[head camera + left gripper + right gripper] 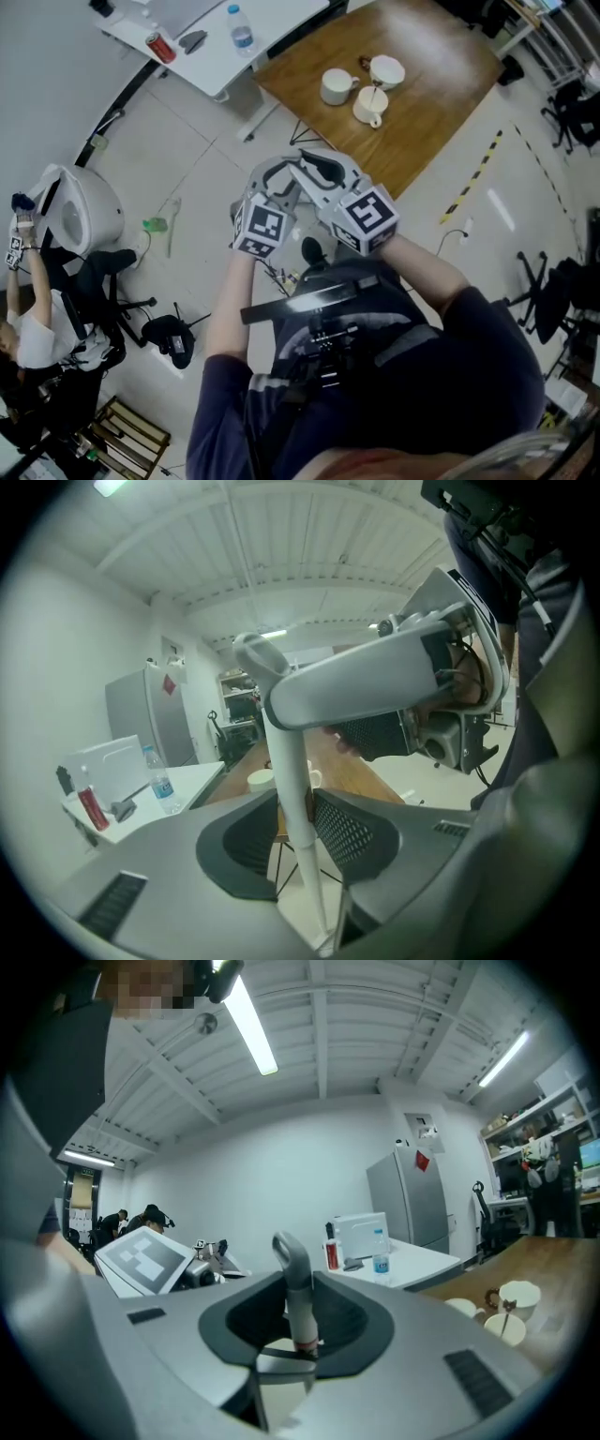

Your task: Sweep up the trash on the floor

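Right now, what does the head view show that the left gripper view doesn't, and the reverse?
Head view only: a small green scrap of trash lying on the pale floor, and yellow-and-black striped floor tape.
Left gripper view only: the white round pole held in the left tongs, jaws closed on it.
Both: the brown wooden table with white mugs, and the white table carrying a red can and a clear plastic water bottle.

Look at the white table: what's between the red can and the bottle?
A small dark object lies between the can and the bottle, clearest in the head view.
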### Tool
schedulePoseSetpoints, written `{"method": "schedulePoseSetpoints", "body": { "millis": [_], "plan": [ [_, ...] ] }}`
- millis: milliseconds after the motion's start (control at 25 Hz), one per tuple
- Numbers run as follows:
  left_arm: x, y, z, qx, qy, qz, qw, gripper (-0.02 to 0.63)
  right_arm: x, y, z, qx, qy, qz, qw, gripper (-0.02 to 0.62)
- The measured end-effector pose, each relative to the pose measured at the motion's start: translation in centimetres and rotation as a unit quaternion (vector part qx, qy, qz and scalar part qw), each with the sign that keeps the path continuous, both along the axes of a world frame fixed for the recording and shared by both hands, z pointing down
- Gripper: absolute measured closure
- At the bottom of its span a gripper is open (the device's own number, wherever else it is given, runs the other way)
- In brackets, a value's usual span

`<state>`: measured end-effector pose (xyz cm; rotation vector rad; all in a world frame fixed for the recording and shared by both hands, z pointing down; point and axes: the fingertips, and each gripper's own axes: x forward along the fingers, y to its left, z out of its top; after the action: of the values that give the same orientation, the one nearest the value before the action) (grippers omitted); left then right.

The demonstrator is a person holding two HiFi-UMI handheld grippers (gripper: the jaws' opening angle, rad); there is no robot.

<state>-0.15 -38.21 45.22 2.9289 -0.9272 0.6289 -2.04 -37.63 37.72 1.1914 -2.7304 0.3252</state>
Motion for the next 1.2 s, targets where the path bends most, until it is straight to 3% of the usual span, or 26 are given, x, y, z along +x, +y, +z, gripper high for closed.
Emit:
{"method": "schedulePoseSetpoints", "body": {
  "millis": [120, 360, 800, 1200],
  "plan": [
    [-0.7, -1.7, 1.7, -0.015, 0.011, -0.014, 0.9997, 0.495, -0.5, -1.7, 1.6, -0.01, 0.009, 0.009, 1.0, 0.486],
    [-0.2, -3.3, 5.2, -0.01, -0.035, -0.017, 0.9992, 0.494, 0.0, -3.2, 5.3, -0.043, 0.022, 0.028, 0.998, 0.486],
    [1.0, -5.6, 11.9, -0.061, -0.056, -0.01, 0.9965, 0.494, 1.4, -6.1, 12.1, -0.078, 0.049, 0.025, 0.995, 0.488],
    [2.3, -8.5, 13.3, -0.081, -0.006, -0.029, 0.9963, 0.495, 3.2, -9.3, 13.6, -0.061, 0.034, 0.045, 0.997, 0.492]
  ]
}}
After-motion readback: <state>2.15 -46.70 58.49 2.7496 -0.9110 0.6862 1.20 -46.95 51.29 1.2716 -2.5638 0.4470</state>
